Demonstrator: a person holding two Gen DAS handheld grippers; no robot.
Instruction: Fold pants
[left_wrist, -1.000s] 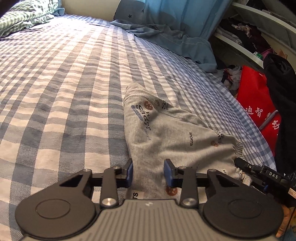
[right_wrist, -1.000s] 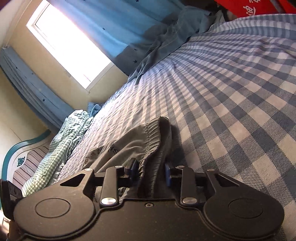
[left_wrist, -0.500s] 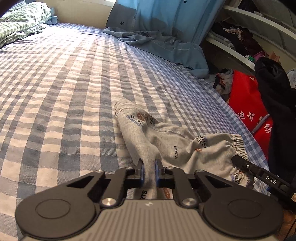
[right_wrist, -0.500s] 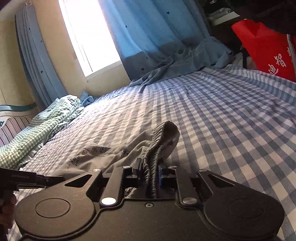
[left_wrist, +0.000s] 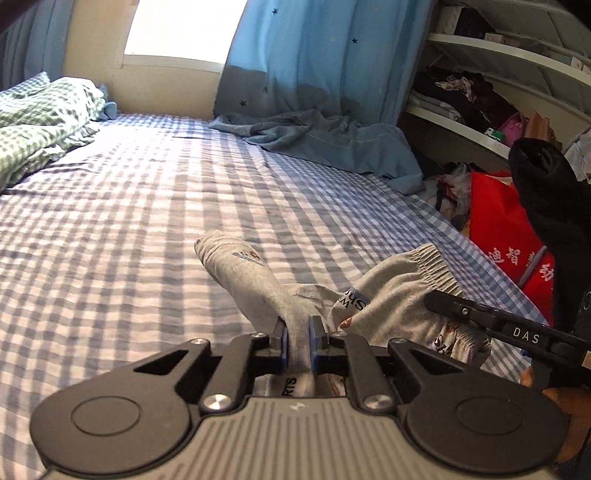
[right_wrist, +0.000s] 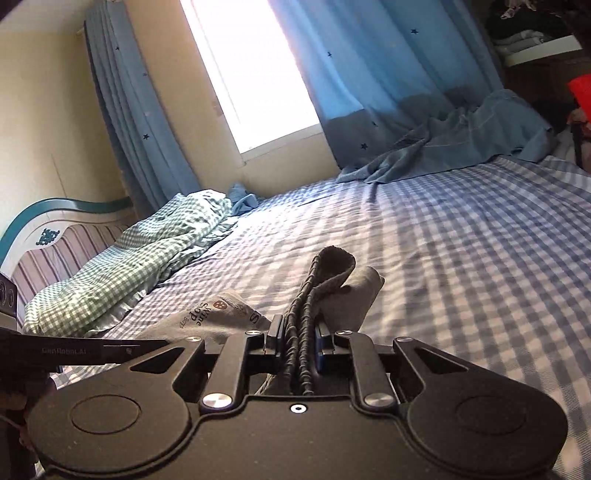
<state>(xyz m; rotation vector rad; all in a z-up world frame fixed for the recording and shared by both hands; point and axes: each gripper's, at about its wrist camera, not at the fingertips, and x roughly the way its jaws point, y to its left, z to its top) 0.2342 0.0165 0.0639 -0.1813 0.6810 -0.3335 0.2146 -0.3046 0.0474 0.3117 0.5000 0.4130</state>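
Grey pants (left_wrist: 388, 295) are bunched on the checked bedsheet (left_wrist: 110, 240) near the bed's right edge, partly raised off it. The left gripper (left_wrist: 298, 343) is clamped tight on a pinched ridge of the leg fabric, the leg end trailing forward onto the sheet, and the right gripper (right_wrist: 298, 345) is closed on the gathered elastic waistband (right_wrist: 325, 273), which loops up past its blue pads. A green checked quilt (right_wrist: 129, 266) is heaped by the headboard; blue curtains (right_wrist: 388, 74) are seen behind.
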